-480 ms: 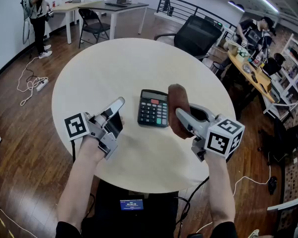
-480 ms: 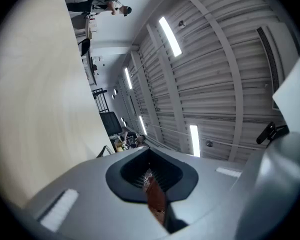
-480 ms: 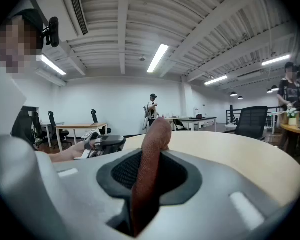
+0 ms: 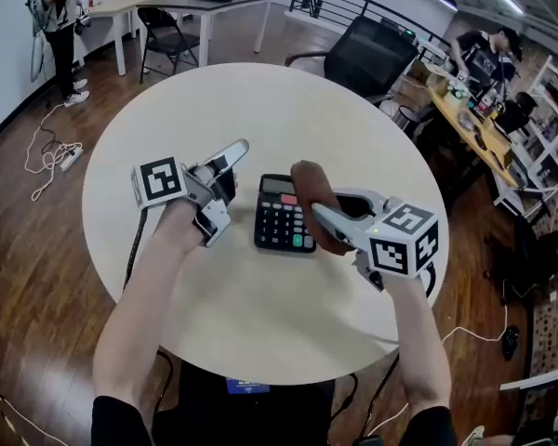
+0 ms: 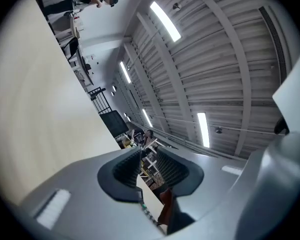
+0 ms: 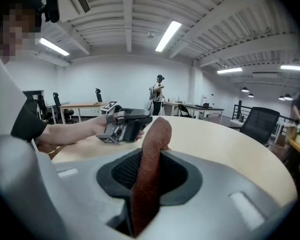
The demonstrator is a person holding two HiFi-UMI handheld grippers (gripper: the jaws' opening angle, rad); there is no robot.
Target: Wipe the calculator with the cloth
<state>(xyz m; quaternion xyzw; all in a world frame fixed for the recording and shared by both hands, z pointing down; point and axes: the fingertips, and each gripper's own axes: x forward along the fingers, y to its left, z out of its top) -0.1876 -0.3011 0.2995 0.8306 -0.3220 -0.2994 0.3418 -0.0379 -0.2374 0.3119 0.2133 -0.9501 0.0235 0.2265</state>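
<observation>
The calculator (image 4: 277,219) lies mid-counter (image 4: 260,100) w/ the brown cloth (image 4: 309,193) over its top-right part, so I'd say wiping has only just begun & most of the keypad is left. The right tool (image 4: 324,219) is clamped on the cloth. The left tool (image 4: 231,167) sits just beside the calculator's left edge, jaws narrow w/ nothing in them. Half a sec ago the cloth was beside the right edge, not over it, & the left tool was further off.
</observation>
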